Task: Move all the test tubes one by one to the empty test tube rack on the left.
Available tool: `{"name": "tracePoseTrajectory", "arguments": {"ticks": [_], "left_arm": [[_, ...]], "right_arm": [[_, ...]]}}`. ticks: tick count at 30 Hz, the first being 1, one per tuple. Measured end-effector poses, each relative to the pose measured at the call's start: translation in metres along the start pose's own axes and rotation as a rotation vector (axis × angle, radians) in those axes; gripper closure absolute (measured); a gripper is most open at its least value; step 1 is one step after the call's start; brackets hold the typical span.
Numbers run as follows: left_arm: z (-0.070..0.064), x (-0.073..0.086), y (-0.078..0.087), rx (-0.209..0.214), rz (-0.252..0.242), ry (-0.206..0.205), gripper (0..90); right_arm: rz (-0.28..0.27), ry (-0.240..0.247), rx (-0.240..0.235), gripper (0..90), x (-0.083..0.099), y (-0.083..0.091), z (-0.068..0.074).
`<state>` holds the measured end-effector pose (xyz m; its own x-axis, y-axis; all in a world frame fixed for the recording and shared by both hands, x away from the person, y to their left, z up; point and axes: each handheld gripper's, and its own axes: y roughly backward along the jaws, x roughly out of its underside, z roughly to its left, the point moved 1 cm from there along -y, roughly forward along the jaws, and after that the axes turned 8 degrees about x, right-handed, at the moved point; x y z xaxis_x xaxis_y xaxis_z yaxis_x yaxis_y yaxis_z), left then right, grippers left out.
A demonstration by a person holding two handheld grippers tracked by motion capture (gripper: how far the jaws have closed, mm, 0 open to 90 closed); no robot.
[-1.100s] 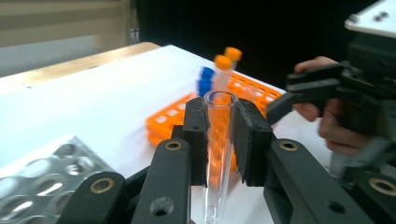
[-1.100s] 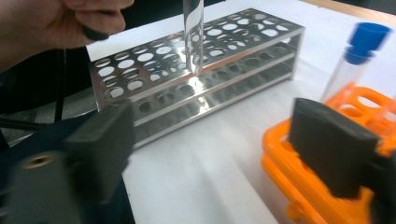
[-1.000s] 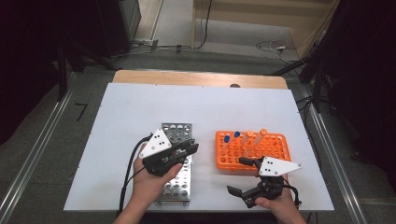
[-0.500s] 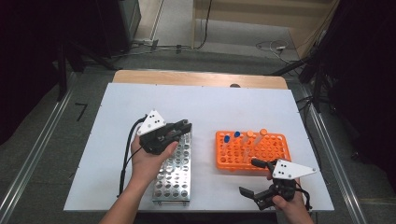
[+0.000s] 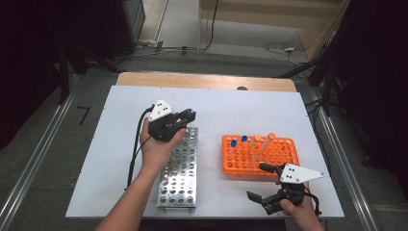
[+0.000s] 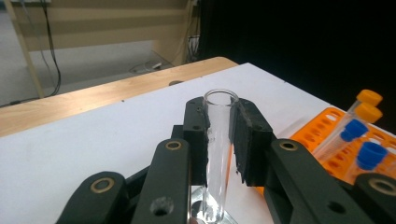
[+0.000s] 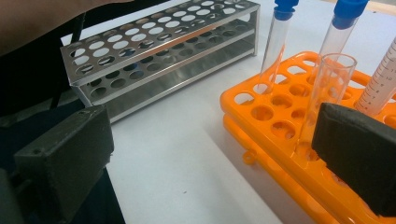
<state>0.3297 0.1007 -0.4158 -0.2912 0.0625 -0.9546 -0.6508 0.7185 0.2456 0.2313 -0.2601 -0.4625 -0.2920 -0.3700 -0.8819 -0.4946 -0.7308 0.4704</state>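
My left gripper (image 5: 186, 117) hovers above the far end of a metal tube rack (image 5: 179, 168). In the left gripper view that gripper (image 6: 219, 122) is shut on a clear, uncapped glass tube (image 6: 218, 154), held upright between the pads. An orange tube rack (image 5: 262, 156) stands to the right and holds tubes with blue caps (image 5: 238, 141) and orange caps (image 5: 265, 137). My right gripper (image 5: 260, 183) is open at the orange rack's near edge, close to the table's front. In the right gripper view, an uncapped tube (image 7: 327, 88) stands in the orange rack (image 7: 275, 135) just inside the right pad.
The white table top (image 5: 120, 144) has bare room on the left and at the back. A wooden strip (image 5: 207, 81) runs along the far edge. The metal rack (image 7: 159, 51) lies left of the orange one, with a strip of table between them.
My left gripper has moved away from me along the metal rack to its far end. My right gripper has shifted slightly right and stayed open.
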Motion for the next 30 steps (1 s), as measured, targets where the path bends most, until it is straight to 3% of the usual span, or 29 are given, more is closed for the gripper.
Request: {"name": "tracePoseTrajectory", "arguments": {"ticks": [9, 13, 30], "left_arm": [[0.001, 0.006, -0.012, -0.04, 0.053, -0.041, 76.9], [-0.001, 0.009, -0.013, -0.04, 0.08, -0.062, 76.8], [-0.003, 0.018, -0.016, -0.037, 0.218, -0.057, 76.0]], "right_arm": [[0.006, 0.0, 0.001, 0.0, 0.0, -0.001, 0.0], [0.008, 0.005, 0.001, 0.0, 0.001, -0.002, 0.0], [0.01, 0.004, 0.025, 0.0, 0.001, -0.003, -0.001]]}}
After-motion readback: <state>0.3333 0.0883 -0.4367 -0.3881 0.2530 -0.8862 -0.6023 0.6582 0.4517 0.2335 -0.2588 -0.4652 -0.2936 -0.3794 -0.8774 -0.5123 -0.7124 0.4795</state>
